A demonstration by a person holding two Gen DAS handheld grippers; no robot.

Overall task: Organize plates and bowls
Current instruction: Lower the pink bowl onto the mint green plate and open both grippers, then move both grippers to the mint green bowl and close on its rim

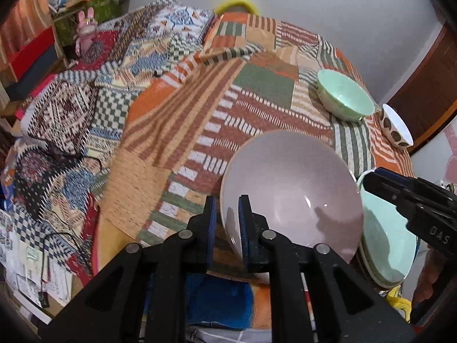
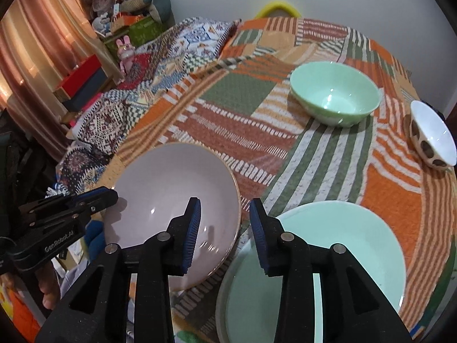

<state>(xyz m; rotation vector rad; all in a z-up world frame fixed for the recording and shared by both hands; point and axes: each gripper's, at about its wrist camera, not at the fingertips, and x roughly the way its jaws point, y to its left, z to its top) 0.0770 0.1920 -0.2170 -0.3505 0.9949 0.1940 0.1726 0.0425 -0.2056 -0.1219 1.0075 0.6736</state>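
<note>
Left claw [image 1: 227,223], seen from its own camera, is clamping the near rim of the pink plate [image 1: 291,194], one pad inside the rim and one outside. That plate is hanging tilted over the near edge of the bed, with the patchwork blanket [image 1: 257,85] behind it. Just beside it to the right, the stack of green plates [image 1: 391,245] is lying on the blanket, partly covered by the right claw [image 1: 371,181], whose opening cannot be read from this side. Farther back, the green bowl [image 1: 345,94] and the spotted bowl [image 1: 395,125] are sitting close together near the far right edge.

Risk, as judged: the grip is taking only a narrow bite of rim, so the plate may be pivoting or slipping out under its own weight. Swung right carelessly, it could be striking the stack or the other claw.

Right wrist camera is showing what the first does not: the right claw [image 2: 225,228] is standing open and empty, hovering over the gap between the pink plate [image 2: 171,205] and the top green plate [image 2: 342,245]. It is also showing the spotted bowl [image 2: 434,134] leaning on its side, a roll hazard beside the edge. The green bowl [image 2: 335,93] is sitting upright.
</note>
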